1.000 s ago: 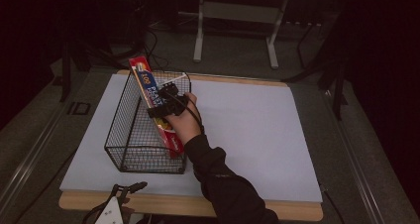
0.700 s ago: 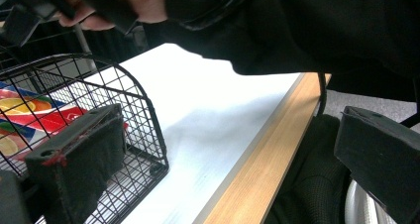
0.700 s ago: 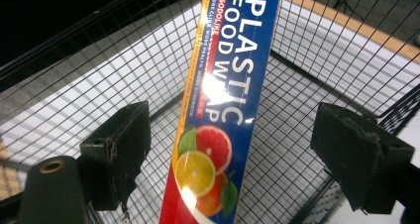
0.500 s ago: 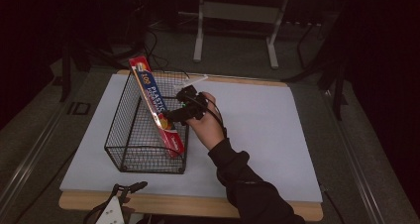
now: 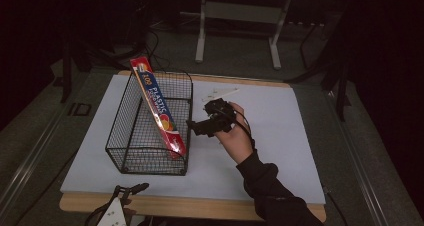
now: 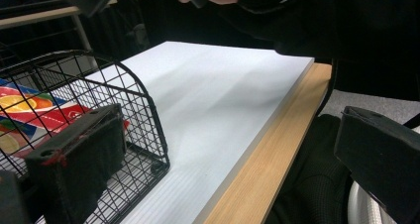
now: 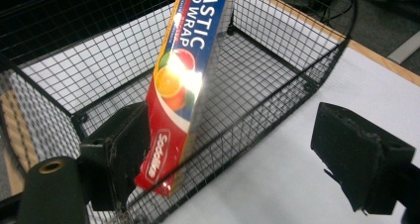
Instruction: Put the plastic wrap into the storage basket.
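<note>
White tabletop [image 5: 280, 136]: right gripper [image 5: 199, 126], jaws apart and empty, just right of plastic wrap box [image 5: 159, 108] leaning lengthwise in wire basket [image 5: 129, 151].

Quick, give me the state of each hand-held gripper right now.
Left hand-held gripper: open, holding nothing, at the table's near edge by the black wire basket.
Right hand-held gripper: open, empty, beside the red plastic wrap box leaning in the basket.

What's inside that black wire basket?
The wire basket holds one long red plastic wrap box, leaning diagonally with its top end poking above the rim. Nothing else shows through the mesh; the spot beneath the box's lower end is hidden.
</note>
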The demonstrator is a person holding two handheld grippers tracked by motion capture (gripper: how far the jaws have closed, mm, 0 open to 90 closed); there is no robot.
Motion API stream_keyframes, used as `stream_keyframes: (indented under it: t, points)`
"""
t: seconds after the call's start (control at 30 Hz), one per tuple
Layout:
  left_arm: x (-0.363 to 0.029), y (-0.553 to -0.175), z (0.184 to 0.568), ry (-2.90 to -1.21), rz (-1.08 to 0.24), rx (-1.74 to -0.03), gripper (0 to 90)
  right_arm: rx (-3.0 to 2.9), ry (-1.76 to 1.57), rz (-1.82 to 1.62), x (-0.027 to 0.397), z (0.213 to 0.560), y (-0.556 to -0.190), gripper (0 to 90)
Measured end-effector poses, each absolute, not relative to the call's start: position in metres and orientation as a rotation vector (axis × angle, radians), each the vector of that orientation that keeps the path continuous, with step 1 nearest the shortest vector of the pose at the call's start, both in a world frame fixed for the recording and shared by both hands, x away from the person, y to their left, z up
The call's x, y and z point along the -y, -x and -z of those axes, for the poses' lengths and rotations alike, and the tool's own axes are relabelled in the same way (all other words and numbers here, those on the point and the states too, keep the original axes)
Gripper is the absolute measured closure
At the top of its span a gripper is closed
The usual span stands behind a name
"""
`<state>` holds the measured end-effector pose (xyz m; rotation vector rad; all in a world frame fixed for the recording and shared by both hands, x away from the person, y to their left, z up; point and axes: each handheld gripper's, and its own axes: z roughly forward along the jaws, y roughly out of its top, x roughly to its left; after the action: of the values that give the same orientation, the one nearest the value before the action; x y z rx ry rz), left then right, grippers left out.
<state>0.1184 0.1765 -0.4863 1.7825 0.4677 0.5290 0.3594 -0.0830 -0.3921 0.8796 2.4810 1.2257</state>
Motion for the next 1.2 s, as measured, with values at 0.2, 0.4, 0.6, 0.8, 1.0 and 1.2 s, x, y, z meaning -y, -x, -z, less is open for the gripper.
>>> stream_keyframes:
  t: [0.2,0.4,0.6,0.8,1.0,1.2]
  points:
    - [-0.176,-0.118,0.486,-1.786,-0.532,-0.465,0.1,-2.452,-0.849,-1.240,0.111,0.396,-0.346,14.8]
    - [-0.175,-0.119,0.487,-1.785,-0.529,-0.467,0.1,-2.436,-0.880,-1.244,0.138,0.403,-0.336,14.2]
    - [-0.176,-0.119,0.487,-1.788,-0.528,-0.468,0.1,-2.432,-0.899,-1.244,0.159,0.418,-0.326,14.1]
    - [-0.175,-0.119,0.487,-1.788,-0.528,-0.466,0.1,-2.431,-0.905,-1.239,0.178,0.431,-0.319,14.3]
    - [-0.175,-0.119,0.487,-1.788,-0.528,-0.466,0.1,-2.426,-0.890,-1.226,0.195,0.440,-0.309,14.2]
    - [-0.175,-0.119,0.487,-1.787,-0.528,-0.465,0.1,-2.415,-0.907,-1.215,0.210,0.447,-0.299,14.2]
